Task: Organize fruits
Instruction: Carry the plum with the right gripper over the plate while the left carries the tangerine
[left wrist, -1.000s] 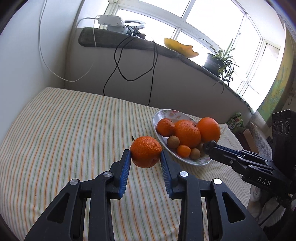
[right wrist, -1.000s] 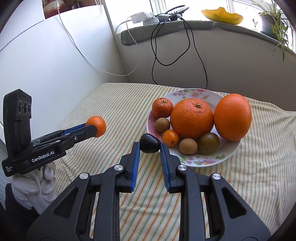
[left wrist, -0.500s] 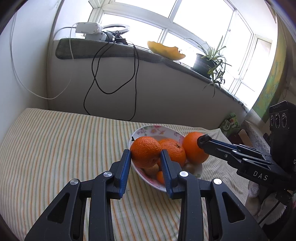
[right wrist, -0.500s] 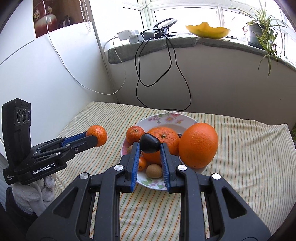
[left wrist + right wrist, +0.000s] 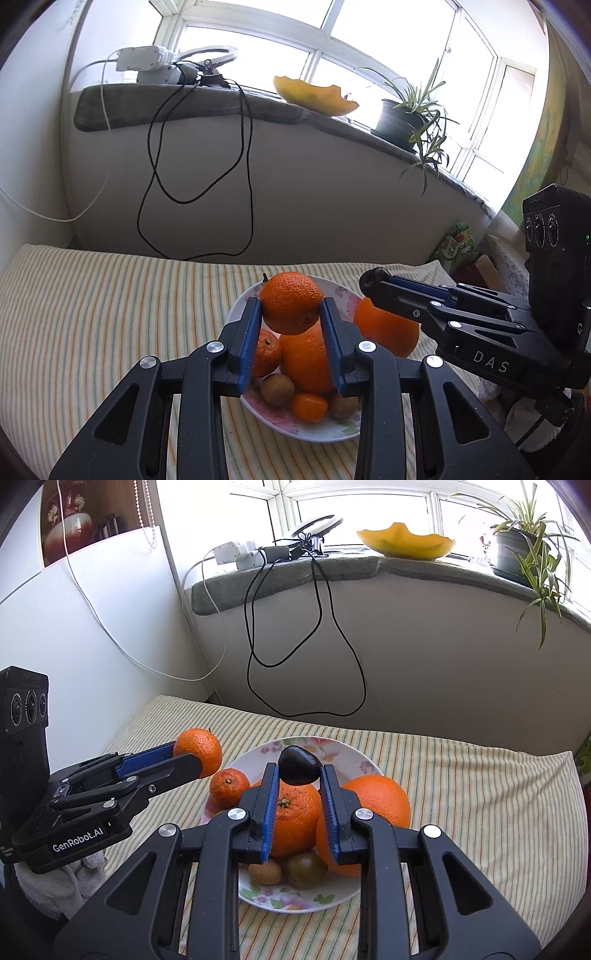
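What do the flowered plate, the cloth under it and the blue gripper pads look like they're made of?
Flowered plate: probably glazed ceramic; glossy white rim with printed flowers, though melamine is possible.
Striped cloth: woven fabric, matte, with soft wrinkles and rounded edges as if laid over padding.
Blue pads on the right hand-held gripper: likely ribbed rubber or soft plastic; fine ridges show.

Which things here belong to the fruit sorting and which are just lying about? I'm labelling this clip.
Job: round orange mandarin in left gripper; small dark glossy fruit in right gripper; flowered white plate of fruit.

Lying about: black cable, potted spider plant, yellow melon rind.
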### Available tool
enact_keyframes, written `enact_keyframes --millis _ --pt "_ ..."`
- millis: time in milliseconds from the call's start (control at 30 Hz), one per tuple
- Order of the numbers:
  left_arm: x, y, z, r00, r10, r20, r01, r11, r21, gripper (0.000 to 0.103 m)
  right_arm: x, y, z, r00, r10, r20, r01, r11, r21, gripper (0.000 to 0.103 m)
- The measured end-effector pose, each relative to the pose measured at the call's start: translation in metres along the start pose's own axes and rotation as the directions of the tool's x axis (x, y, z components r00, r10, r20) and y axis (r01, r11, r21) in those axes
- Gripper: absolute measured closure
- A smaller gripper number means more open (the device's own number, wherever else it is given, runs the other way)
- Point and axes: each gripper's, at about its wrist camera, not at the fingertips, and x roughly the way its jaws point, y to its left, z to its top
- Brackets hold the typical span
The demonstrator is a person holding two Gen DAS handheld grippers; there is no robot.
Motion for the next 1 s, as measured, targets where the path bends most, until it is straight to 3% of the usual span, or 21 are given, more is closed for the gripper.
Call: enact_keyframes --millis 1000 --pt "0.015 -0.007 0.007 1.000 0.002 -0.012 -0.002 1.000 0.017 0.072 0.022 -0.002 0.011 0.999 -0.024 -0.025 0.023 0.999 -0.031 0.079"
